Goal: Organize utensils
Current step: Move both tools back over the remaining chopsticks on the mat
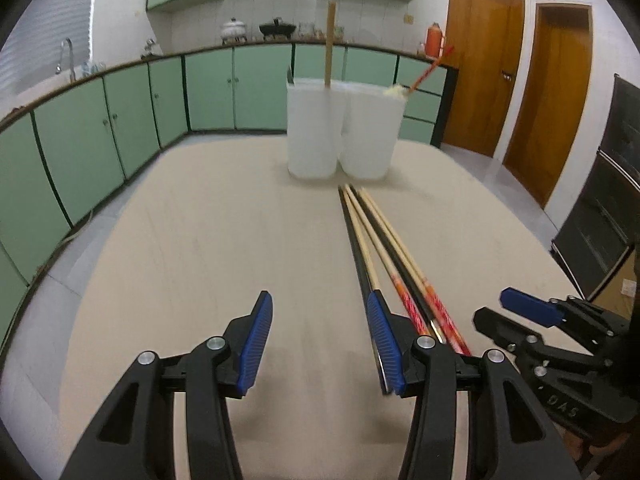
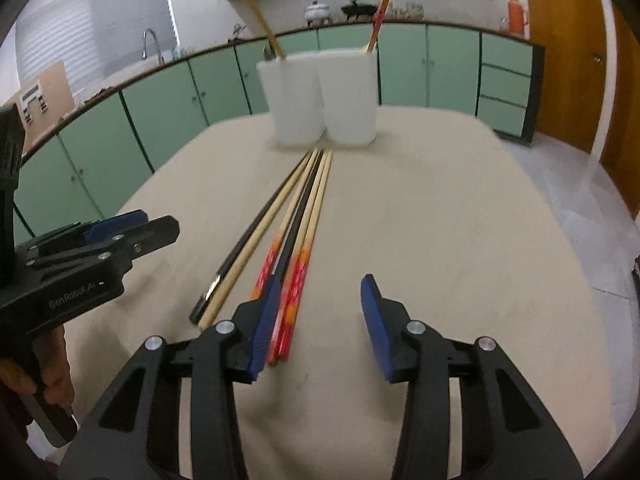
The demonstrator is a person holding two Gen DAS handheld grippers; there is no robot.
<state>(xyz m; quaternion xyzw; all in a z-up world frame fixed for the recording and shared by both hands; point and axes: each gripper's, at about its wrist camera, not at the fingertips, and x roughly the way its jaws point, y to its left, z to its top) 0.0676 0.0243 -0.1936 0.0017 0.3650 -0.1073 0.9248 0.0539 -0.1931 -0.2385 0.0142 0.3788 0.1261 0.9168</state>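
Two hand-held tools hovered low over a beige worktop (image 1: pixel 192 240) in a green-cabineted kitchen, mid-way through sorting chopsticks into holders. At the 9 o'clock side, the left tool (image 1: pixel 320 344) stood with its blue pads wide apart and nothing between them, its right pad just beside the near ends of the loose chopsticks (image 1: pixel 376 240). That bundle, a mix of black, plain wooden and red-patterned sticks, lay flat on the worktop and ran from the tools toward 12 o'clock, its far tips stopping just short of two white containers (image 1: pixel 340 136) standing touching each other. The left-hand container held a plain wooden stick (image 1: pixel 330 44) upright; its neighbour held a red-patterned stick (image 1: pixel 430 68) that leaned toward 1 o'clock. At the 3 o'clock side, the right tool (image 2: pixel 320 324) was likewise spread wide and empty, its left pad over the red-patterned handles. The step in hand appeared to be the approach to the next pick, with a stick per kind already stowed and the rest unsorted. The next move would likely call for singling out one stick from the tightly packed bundle, closing a tool on its handle end without dragging its neighbours, then lifting it toward the matching container at 12 o'clock.
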